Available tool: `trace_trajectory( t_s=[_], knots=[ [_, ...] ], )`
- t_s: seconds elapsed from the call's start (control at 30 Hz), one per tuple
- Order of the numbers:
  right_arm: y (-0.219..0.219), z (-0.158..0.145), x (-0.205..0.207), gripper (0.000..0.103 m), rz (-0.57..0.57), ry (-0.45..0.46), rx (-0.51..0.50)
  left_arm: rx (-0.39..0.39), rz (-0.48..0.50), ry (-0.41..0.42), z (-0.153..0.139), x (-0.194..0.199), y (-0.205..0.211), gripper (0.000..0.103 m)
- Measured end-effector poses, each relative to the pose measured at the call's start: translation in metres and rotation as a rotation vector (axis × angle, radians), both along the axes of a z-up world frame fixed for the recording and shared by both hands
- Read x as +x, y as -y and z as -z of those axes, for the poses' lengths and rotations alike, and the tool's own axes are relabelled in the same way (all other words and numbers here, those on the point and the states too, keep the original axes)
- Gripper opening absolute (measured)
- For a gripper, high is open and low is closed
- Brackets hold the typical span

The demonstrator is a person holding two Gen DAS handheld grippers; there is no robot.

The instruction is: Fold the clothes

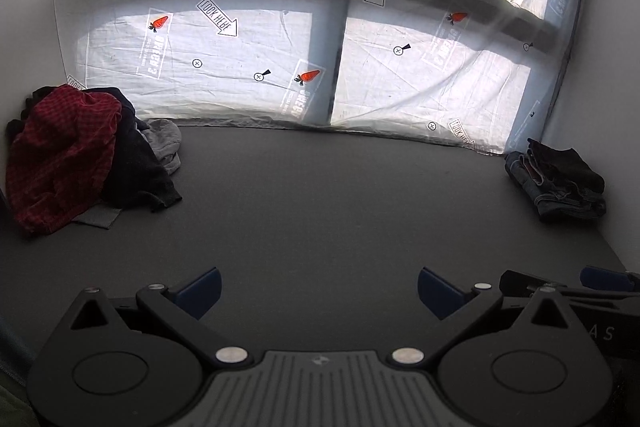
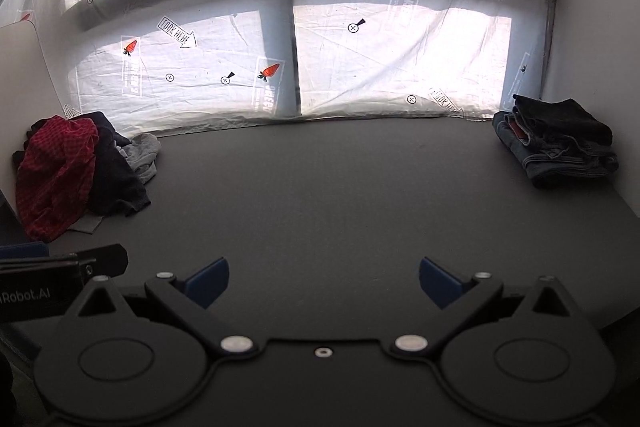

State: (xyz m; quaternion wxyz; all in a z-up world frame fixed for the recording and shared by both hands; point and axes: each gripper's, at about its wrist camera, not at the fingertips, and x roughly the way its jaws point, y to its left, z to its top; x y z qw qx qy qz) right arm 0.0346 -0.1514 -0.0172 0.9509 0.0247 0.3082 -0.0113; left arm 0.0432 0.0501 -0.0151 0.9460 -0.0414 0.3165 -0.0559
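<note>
A heap of unfolded clothes lies at the far left of the dark grey table [image 1: 320,195]: a red checked garment [image 1: 60,155] on top, a dark one [image 1: 136,167] and a grey one [image 1: 164,143] beside it. The heap also shows in the right wrist view [image 2: 60,167]. A folded stack [image 1: 556,179] of jeans with a black garment on top sits at the far right corner, and shows in the right wrist view [image 2: 556,139]. My left gripper [image 1: 319,291] is open and empty above the near table. My right gripper [image 2: 324,283] is open and empty beside it.
A white printed sheet [image 1: 280,47] hangs over the windows behind the table. White walls close the left and right sides. The right gripper's body [image 1: 572,291] shows at the left view's right edge, and the left gripper's body [image 2: 52,279] at the right view's left edge.
</note>
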Motion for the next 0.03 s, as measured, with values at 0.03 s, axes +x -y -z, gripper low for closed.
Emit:
trace_trajectory(
  t_s=[0.03],
  knots=[
    [0.0000, -0.0002, -0.0003, 0.103, -0.001, 0.002, -0.002, 0.002, 0.000, 0.001, -0.0001, 0.0000, 0.0004, 0.103]
  ],
)
